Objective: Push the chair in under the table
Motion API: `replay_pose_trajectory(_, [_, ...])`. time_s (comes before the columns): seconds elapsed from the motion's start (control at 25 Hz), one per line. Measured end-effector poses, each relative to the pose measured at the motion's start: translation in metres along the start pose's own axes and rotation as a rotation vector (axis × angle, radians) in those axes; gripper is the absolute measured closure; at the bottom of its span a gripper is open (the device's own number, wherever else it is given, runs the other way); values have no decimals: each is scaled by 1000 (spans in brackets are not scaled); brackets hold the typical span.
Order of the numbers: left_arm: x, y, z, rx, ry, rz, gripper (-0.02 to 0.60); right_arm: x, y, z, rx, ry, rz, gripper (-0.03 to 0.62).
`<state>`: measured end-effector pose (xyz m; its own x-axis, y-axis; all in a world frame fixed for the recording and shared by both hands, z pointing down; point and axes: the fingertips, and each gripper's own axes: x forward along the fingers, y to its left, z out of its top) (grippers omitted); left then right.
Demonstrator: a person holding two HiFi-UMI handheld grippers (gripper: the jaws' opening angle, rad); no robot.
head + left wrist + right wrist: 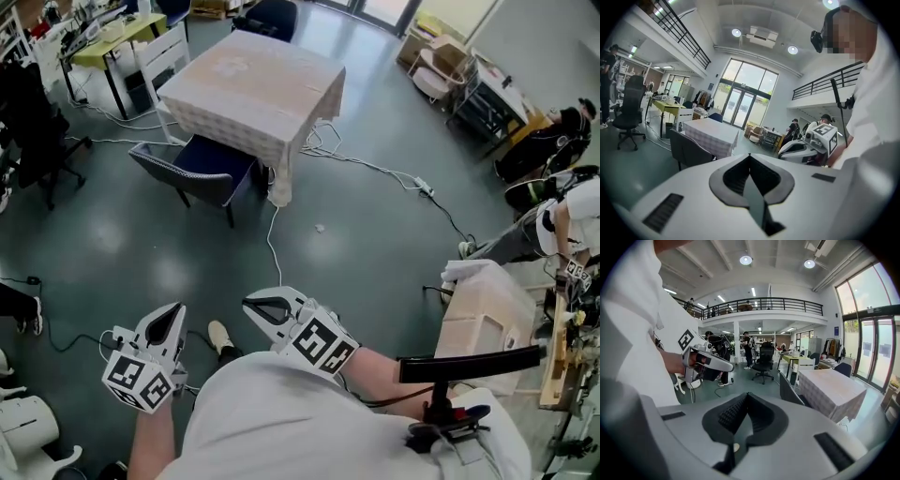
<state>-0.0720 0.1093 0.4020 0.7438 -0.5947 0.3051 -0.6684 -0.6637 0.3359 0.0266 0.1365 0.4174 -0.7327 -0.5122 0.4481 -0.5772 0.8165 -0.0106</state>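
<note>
The table (246, 86) with a pale checked cloth stands at the far middle of the floor. A dark blue chair (193, 170) sits at its near left side, its seat partly under the cloth and its back toward me. My left gripper (172, 320) and right gripper (263, 307) are held close to my body, well short of the chair, both shut on nothing. The left gripper view shows its jaws (750, 157) together, with the chair (692, 150) and table (712, 133) far ahead. In the right gripper view the chair (789, 392) stands beside the table (833, 385).
A white cable (274, 242) runs across the floor from the table toward me; more cables (375, 170) trail right. A black office chair (33, 131) and yellow-green desk (112, 36) stand at far left. A beige cart (484, 321) and a seated person (562, 217) are at right.
</note>
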Motion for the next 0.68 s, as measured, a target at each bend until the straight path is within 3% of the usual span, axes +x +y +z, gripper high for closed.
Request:
replay_pose_trajectory(0.32, [6,-39,-24,1,31,3,572,-26,10,-23,3,-7,17,580])
replay_pose_trajectory(0.68, [6,-52,-27,5,49,-10,572,-34,12,-32,2,13,-9,580])
